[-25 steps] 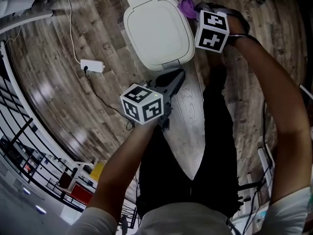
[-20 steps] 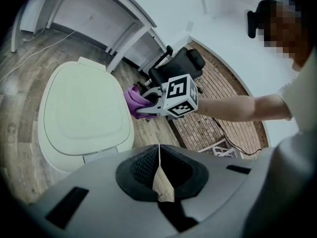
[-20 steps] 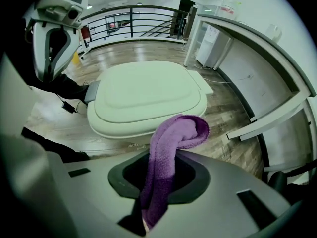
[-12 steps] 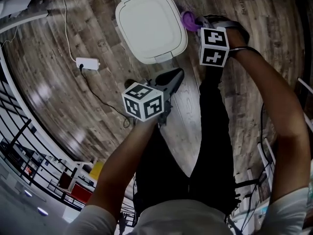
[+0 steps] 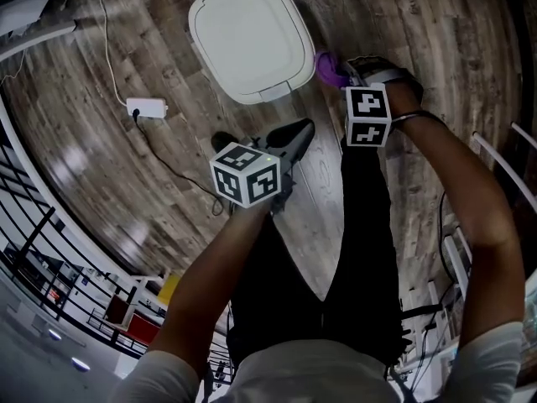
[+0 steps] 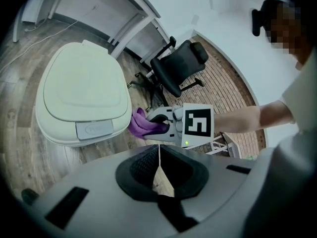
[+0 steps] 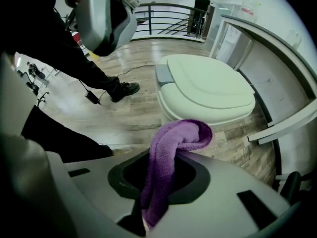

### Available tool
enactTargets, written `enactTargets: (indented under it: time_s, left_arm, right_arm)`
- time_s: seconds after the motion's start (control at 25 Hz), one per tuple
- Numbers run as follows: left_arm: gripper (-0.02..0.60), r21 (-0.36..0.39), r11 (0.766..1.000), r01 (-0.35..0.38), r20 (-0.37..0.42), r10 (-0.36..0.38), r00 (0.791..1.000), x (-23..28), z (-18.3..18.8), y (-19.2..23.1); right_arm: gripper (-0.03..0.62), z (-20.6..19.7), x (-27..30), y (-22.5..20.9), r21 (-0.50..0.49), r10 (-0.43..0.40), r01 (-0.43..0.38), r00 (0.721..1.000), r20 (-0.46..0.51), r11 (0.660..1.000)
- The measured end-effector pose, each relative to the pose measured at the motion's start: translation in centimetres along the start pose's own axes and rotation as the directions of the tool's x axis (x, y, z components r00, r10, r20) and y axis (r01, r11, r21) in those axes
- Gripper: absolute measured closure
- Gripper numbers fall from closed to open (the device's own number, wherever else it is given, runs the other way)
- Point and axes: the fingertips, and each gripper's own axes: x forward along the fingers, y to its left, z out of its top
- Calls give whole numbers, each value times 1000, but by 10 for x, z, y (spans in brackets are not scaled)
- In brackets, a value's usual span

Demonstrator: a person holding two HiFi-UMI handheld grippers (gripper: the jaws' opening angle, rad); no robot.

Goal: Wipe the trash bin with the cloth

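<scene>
The trash bin (image 5: 246, 36) stands on the wood floor (image 5: 151, 166) ahead of you, white, lid down & flat, latch side facing you. The cloth (image 5: 329, 67) is purple and sits just beside the bin's near right corner. Can't tell if it's touching the bin wall.

Your right gripper (image 6: 159, 125) has the cloth. In the right gripper view a strip runs up btwn the fingers, which are closed on it, and the free end folds over & droops toward the bin.

Your left gripper (image 5: 304, 129) is nearer to you, low over the floor and short of the bin's front edge, apart from it. Its fingers are closed tip to tip w/ nothing btwn them — only a sliver of floor shows lower down in the left gripper view.

Further out:
- Your shoe (image 5: 222, 141) is on the floor by the left gripper.
- A white power adapter (image 5: 145, 107) w/ its cable lies well left of the bin.
- A black office chair (image 6: 178, 66) stands behind the bin.
- A dark railing (image 7: 163, 14) runs along the far side.
</scene>
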Motion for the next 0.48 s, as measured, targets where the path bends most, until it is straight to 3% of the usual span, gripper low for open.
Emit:
enactTargets:
  time_s: [0.24,0.48]
  left_arm:
    - [572,-9,1000,0,-13,0,1000,-1,-5,4]
    - [572,-17,1000,-22,-17,22,1000,-11,-6,16]
  right_arm:
    - [514,-1,2,34,17,40,-40,999,7,999]
    - [514,-29,-6,33,170,8,-4,1000,-23,985]
